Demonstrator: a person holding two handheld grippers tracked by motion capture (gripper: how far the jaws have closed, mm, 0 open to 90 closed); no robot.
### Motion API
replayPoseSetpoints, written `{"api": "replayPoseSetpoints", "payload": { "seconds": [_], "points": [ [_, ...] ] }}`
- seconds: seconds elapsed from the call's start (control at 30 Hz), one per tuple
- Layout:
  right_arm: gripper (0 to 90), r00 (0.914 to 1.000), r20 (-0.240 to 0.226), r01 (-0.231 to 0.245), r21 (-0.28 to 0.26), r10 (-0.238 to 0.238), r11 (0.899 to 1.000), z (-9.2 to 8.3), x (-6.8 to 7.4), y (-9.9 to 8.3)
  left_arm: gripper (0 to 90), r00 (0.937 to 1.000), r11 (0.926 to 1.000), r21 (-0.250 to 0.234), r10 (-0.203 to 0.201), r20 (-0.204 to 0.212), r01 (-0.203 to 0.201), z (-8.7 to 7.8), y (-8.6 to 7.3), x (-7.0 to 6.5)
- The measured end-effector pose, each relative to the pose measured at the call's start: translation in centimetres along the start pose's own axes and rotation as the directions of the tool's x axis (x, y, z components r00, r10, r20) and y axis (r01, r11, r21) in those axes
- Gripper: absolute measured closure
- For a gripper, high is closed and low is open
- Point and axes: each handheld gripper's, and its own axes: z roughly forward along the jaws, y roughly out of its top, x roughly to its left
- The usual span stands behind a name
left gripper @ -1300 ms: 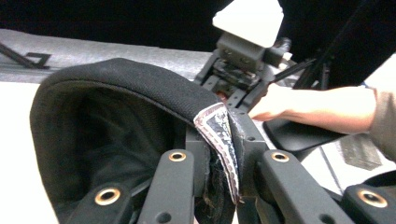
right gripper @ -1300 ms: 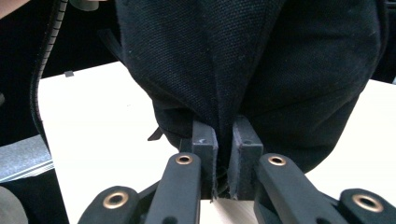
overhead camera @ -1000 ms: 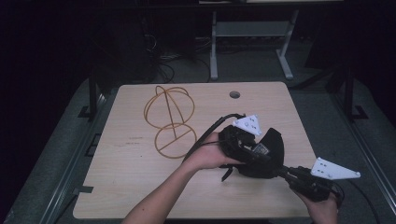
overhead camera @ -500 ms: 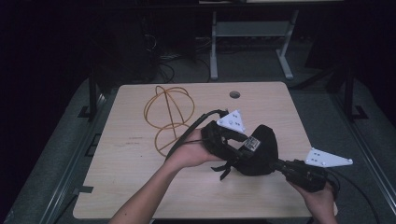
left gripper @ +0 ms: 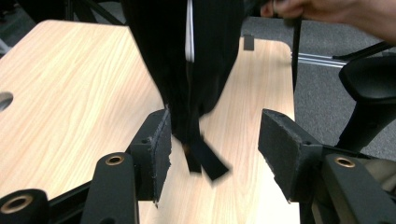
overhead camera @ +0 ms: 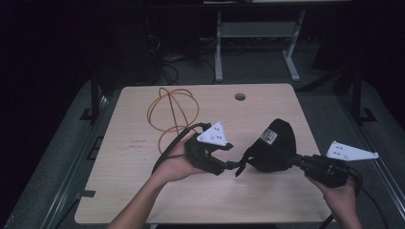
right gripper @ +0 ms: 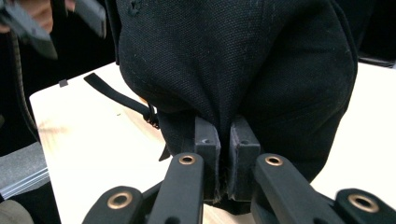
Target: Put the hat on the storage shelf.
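Right gripper view: right tool [right gripper: 223, 154] pinches black cap [right gripper: 243, 60]; left tool [left gripper: 212, 144] just opened, strap [left gripper: 201, 156] blurred between.

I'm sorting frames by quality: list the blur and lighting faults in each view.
High view: dim and dark beyond the table, the black cap showing little detail. Left gripper view: the cap's strap end smeared by motion. Right gripper view: cap fabric sharp, the far hand blurred.

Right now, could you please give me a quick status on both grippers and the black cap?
Right gripper shut on black cap, holding it above the table. Left gripper just opened, strap loose between its jaws. Orange cable coiled well clear.
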Motion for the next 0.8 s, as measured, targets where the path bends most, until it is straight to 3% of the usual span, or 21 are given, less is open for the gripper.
{"api": "replayPoseSetpoints", "payload": {
  "seconds": [0.4,0.57,0.67,0.8],
  "points": [
    [84.4,0.9996,-0.011,0.026,0.023,-0.026,0.999,-0.8,-1.0,2.3,39.5,0.9977,0.9987,0.025,-0.044,-0.051,0.045,0.1,-4.5,0.2],
    [84.4,0.9998,-0.01,0.019,0.019,-0.019,1.0,-1.0,-1.3,3.0,37.8,0.9968,0.9982,0.028,-0.052,-0.061,0.054,0.4,-6.1,0.0],
    [84.5,0.9997,-0.017,0.02,0.03,-0.019,0.999,-1.0,-1.5,3.9,36.3,0.9953,0.9972,0.059,-0.04,-0.088,0.045,0.4,-6.9,0.0],
    [84.5,0.9995,-0.015,0.028,0.029,-0.028,0.999,-0.8,-1.4,4.8,36.1,0.994,0.998,0.034,-0.049,-0.098,0.052,0.1,-7.8,0.1]
  ]
}}
